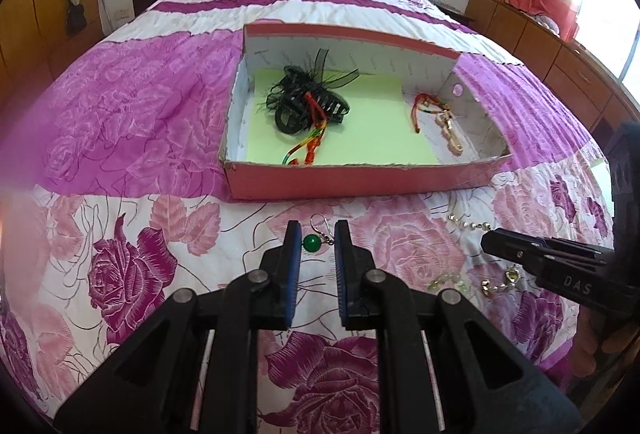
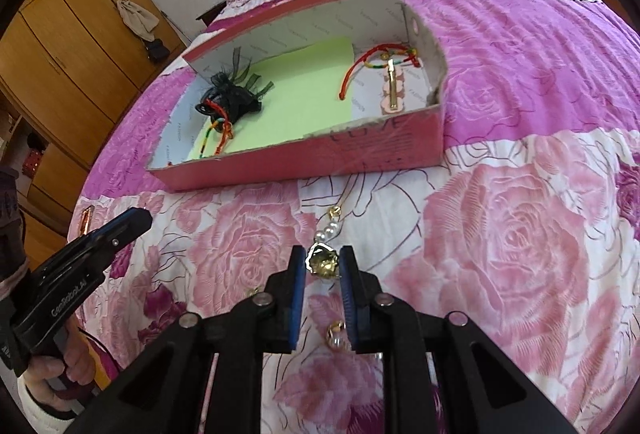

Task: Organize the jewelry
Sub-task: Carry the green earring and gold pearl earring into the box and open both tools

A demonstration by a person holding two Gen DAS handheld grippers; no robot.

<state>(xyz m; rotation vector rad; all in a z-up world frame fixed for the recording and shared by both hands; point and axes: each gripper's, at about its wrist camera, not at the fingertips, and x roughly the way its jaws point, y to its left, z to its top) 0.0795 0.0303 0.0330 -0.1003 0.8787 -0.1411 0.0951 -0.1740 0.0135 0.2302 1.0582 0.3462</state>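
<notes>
You are midway through sorting jewelry on a pink-and-purple rose-print bedspread, and the shallow red cardboard box with a white lining is already filling. On its pale green paper sheet a black feathered hair claw is lying tangled with a red-and-rainbow braided cord. At the box's right end a second red braided cord bracelet is resting beside a pink-and-gold bar hair clip.

Your right gripper is clenching a gold faceted earring with white pearls, pads pressing on the gold piece and the pearl strand trailing toward the box. Your left gripper is closing around a green bead earring with a silver hook; the bead is sitting between the blue pads, though whether both are touching it is not clear, and the jaws look nearly shut.

Left outside the box are, by the look of it, a pale green beaded piece, another small gold-and-pearl piece and a copper-coloured clip at the bedspread's far left edge. Judging by this, roughly half the job is remaining.
</notes>
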